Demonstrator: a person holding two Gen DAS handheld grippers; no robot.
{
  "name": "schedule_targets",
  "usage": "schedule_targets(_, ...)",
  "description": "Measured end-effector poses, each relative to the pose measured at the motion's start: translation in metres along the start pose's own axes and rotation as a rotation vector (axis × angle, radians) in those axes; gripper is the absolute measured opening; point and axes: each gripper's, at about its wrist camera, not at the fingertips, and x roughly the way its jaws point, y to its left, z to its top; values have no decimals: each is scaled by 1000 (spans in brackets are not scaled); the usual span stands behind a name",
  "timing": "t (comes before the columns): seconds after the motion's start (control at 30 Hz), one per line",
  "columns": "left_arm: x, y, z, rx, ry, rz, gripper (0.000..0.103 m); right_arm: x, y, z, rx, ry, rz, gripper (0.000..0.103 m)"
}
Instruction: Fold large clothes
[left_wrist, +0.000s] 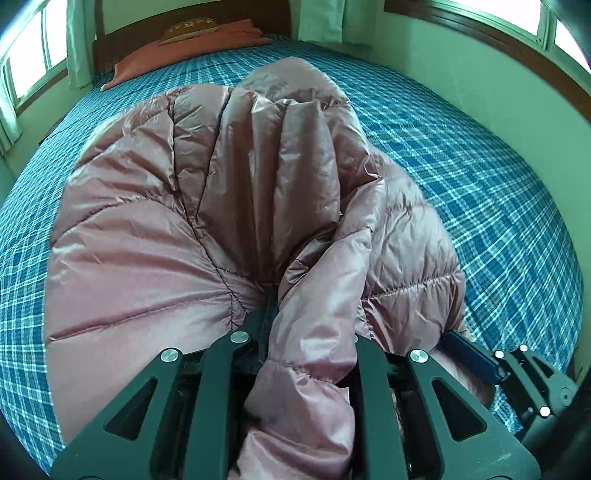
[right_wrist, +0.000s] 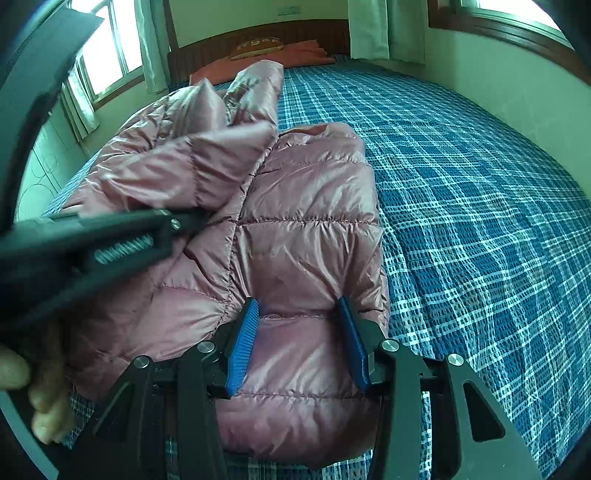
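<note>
A pink quilted puffer jacket (left_wrist: 166, 221) lies spread on a bed, its length running toward the headboard. My left gripper (left_wrist: 291, 317) is shut on a bunched fold of it, and the fabric drapes over the fingers and hides the pads. In the right wrist view that left gripper (right_wrist: 192, 219) reaches in from the left and holds a sleeve-like flap over the jacket (right_wrist: 303, 221). My right gripper (right_wrist: 299, 339) has its blue pads (right_wrist: 242, 343) pressed on either side of a puffy panel near the jacket's near edge. The right gripper (left_wrist: 469, 354) also shows in the left wrist view, partly under the fabric.
The blue plaid sheet (right_wrist: 480, 221) covers the bed, bare to the right of the jacket. An orange pillow (right_wrist: 258, 62) lies by the dark wooden headboard (right_wrist: 221, 40). Windows with curtains line both side walls. A person's hand (right_wrist: 33, 398) shows at the lower left.
</note>
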Motion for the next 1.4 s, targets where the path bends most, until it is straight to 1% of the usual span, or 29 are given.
schedule_targets(0.17, 3, -1, -2, 2, -10, -2, 14, 1, 1, 1, 2, 6, 5, 45)
schedule_targets(0.33, -8, -3, -1, 2, -24, -10, 17, 1, 1, 2, 4, 9, 5, 45)
schedule_targets(0.37, -12, -3, -1, 1, -29, -10, 21, 1, 1, 2, 6, 11, 5, 45)
schedule_targets(0.53, -32, -5, -3, -28, -47, -39, 32, -5, 1, 0, 20, 16, 3, 45)
schedule_targets(0.63, -54, -3, -5, -59, -79, -78, 47, -8, 2, 0, 17, 14, -10, 45)
schedule_targets(0.73, -76, 0, -9, -80, -114, -108, 49, -12, 3, -1, 15, 9, -25, 46)
schedule_targets(0.87, -100, 14, -18, -115, -150, -113, 52, -19, 4, -5, 18, 4, -39, 46)
schedule_targets(1.0, -113, 42, -38, -201, -169, -100, 53, -26, 6, -10, 17, -1, -50, 46)
schedule_targets(1.07, -115, 60, -49, -248, -171, -85, 53, -29, 6, -12, 26, 0, -48, 46)
schedule_targets(1.23, -115, 101, -68, -374, -178, -88, 53, -35, 3, -5, 55, -4, -44, 46)
schedule_targets(1.27, -115, 108, -70, -401, -181, -97, 54, -35, 3, -3, 60, -5, -41, 46)
schedule_targets(1.3, -116, 115, -73, -443, -187, -136, 54, -37, 2, 1, 67, -11, -36, 46)
schedule_targets(1.33, -117, 122, -75, -472, -192, -153, 54, -39, 2, 5, 72, -18, -30, 49)
schedule_targets(1.4, -119, 132, -75, -502, -206, -146, 55, -43, 1, 15, 84, -41, -23, 57)
